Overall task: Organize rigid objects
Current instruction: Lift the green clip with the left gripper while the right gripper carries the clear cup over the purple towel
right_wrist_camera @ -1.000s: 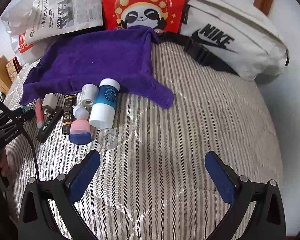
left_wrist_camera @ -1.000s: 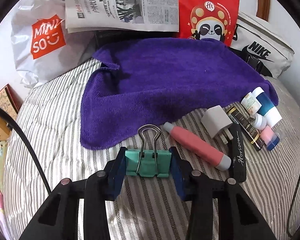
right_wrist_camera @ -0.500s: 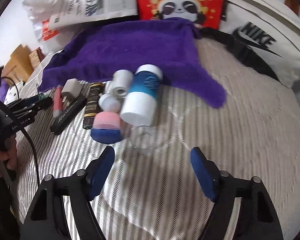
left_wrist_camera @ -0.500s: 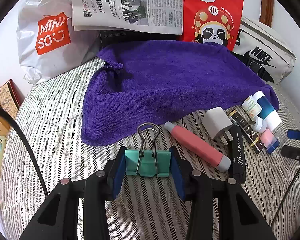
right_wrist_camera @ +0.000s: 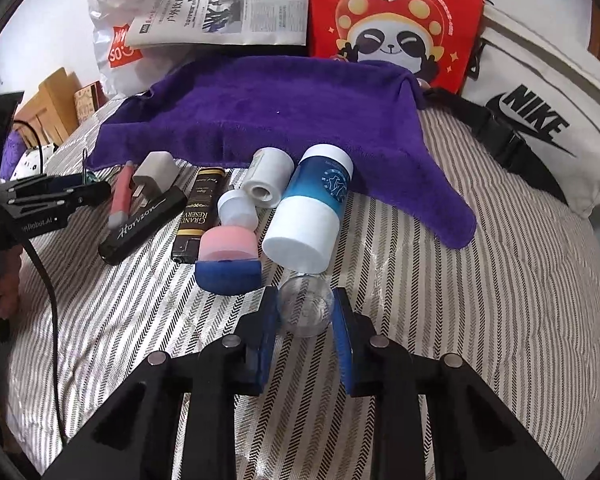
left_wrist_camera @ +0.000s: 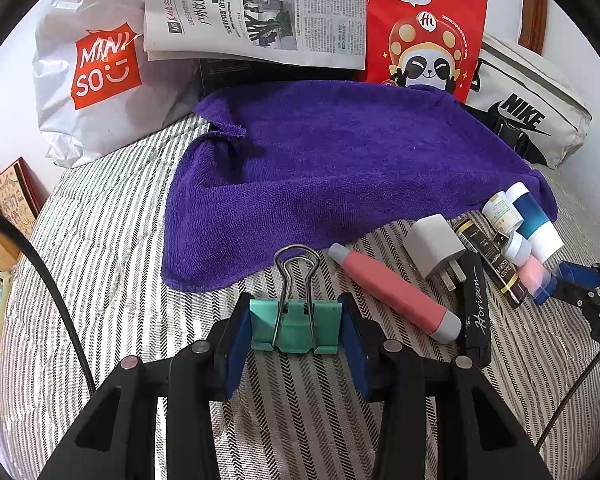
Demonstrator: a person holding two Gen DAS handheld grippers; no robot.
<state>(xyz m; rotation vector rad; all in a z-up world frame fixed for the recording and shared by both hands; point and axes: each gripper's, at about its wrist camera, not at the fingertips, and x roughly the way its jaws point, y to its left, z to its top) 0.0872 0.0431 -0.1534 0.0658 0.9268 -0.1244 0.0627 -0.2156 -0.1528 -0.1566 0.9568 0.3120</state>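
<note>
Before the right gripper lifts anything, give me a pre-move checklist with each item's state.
1. Right gripper closed on the clear plastic cap: ok; its jaws have just been closing.
2. Cap centred between the pads: ok.
3. Left gripper holding the green binder clip: ok.
4. Clearance from the blue-and-white bottle behind the cap: not ok, nearly touching.
5. Grip firm enough to lift: cannot tell.

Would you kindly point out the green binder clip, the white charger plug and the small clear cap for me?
green binder clip (left_wrist_camera: pixel 296 328), left wrist view, on its green body.
white charger plug (left_wrist_camera: pixel 434 242), left wrist view, on its white housing.
small clear cap (right_wrist_camera: pixel 305 308), right wrist view, on its transparent wall.
</note>
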